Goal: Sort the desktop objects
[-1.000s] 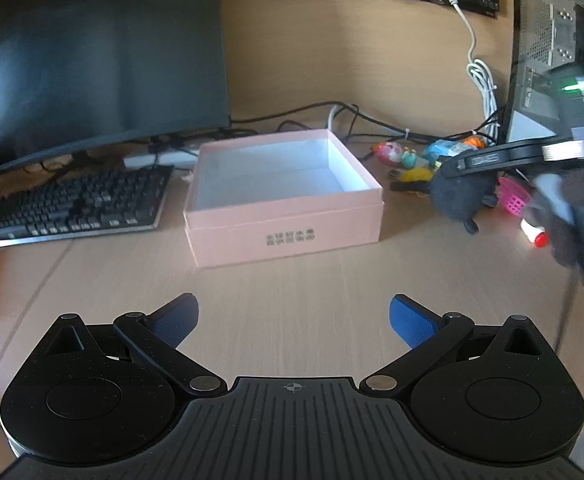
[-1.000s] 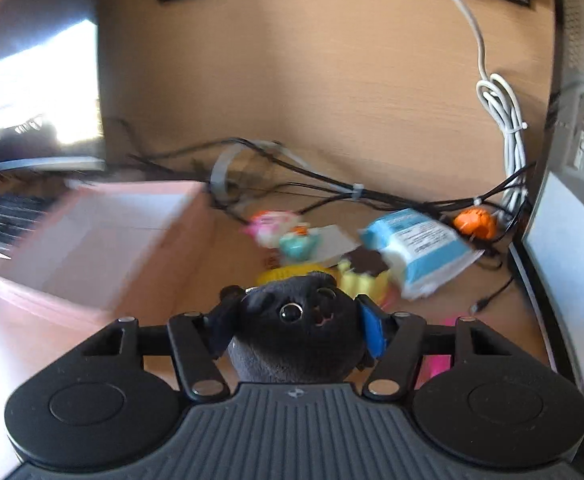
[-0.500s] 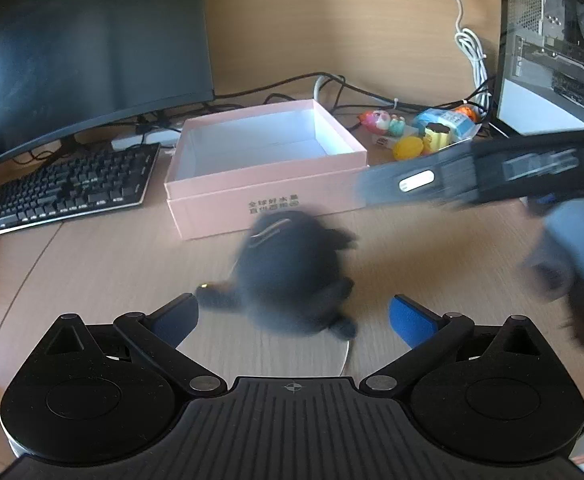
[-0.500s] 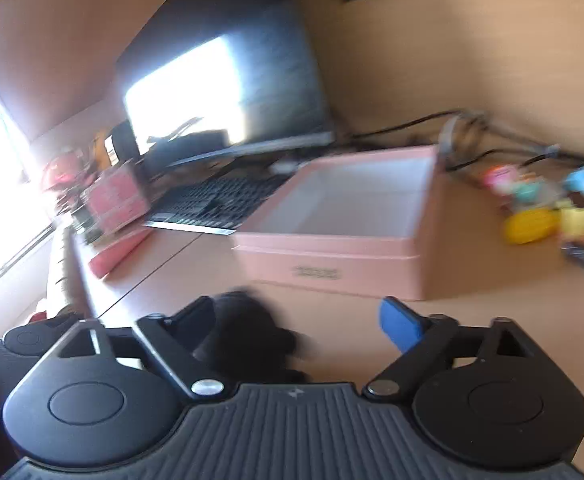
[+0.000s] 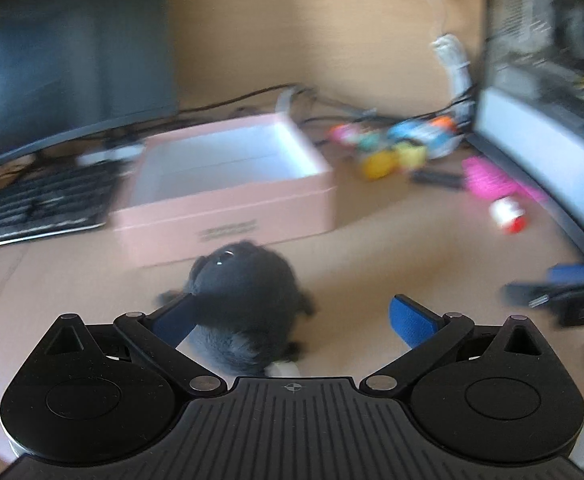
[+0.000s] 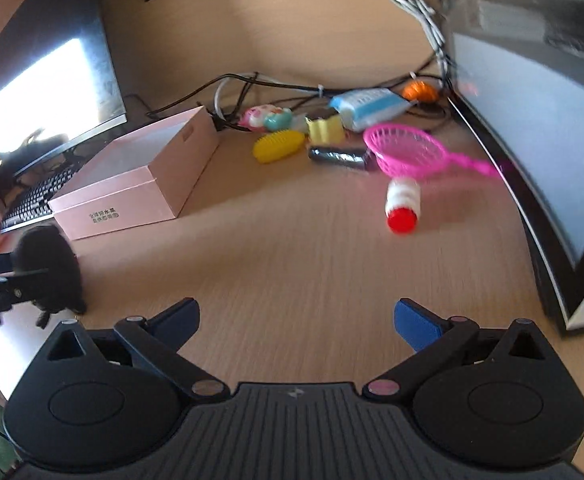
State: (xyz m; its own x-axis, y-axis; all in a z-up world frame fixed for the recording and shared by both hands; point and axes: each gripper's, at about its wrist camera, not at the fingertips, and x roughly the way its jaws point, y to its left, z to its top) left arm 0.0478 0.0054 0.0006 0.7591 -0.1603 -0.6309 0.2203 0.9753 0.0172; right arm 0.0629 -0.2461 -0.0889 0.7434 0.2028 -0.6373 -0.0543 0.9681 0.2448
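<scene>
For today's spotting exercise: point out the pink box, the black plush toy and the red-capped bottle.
pink box [image 6: 163,194], right wrist view, side wall.
black plush toy [image 5: 247,300], left wrist view, furry body.
red-capped bottle [image 6: 403,200], right wrist view, white body.

The left claw [image 5: 294,320] stands wide open around a black plush toy [image 5: 243,300] before the pink box [image 5: 227,208].

Dark grey plush toy [image 5: 243,304] lying on the wooden desk just in front of the open, empty pink box [image 5: 227,192], with small bright toys [image 6: 279,146] scattered well apart beyond the box's right side.
</scene>
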